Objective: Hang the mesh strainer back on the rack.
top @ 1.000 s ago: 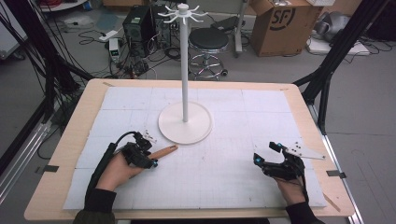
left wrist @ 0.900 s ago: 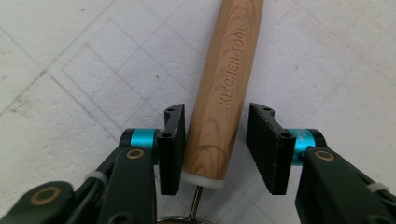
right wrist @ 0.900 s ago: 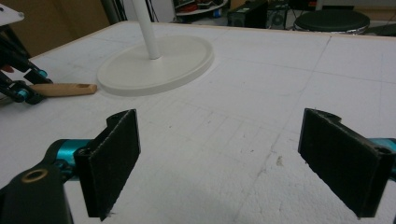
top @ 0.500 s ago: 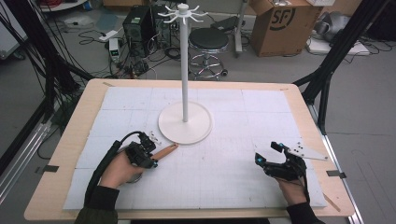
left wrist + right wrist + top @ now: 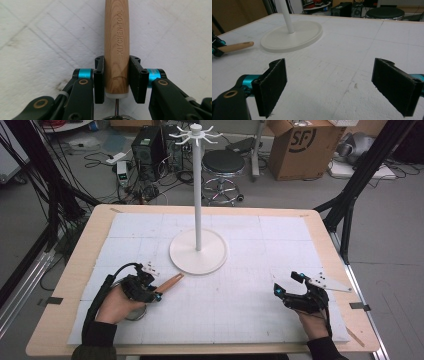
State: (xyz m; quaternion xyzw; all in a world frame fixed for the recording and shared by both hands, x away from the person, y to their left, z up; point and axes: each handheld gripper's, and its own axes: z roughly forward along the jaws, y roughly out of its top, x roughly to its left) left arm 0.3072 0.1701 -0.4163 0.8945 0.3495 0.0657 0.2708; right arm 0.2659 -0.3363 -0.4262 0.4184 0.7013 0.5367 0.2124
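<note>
Lighting: even, diffuse, from overhead; you get soft, faint shadows on the white mat (image 5: 260, 295). High view: mildly soft, no glare. Right gripper view: near black pads (image 5: 273, 86) blurred, far background soft. Left gripper view: wooden handle (image 5: 116, 45) sharp.

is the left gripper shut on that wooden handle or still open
Shut on it: the left gripper has just closed, both jaws pressing the wooden handle from either side.

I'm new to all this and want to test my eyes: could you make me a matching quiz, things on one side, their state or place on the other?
Things:
1. left gripper
2. right gripper
3. white stand
4. wooden handle

States:
A. upright at the table's middle
B. jaws wide apart, nothing between
C. stamped KITCHEN TOOL
D. jaws clamped on wood

Pairs: 1-D, 2-B, 3-A, 4-C
</note>
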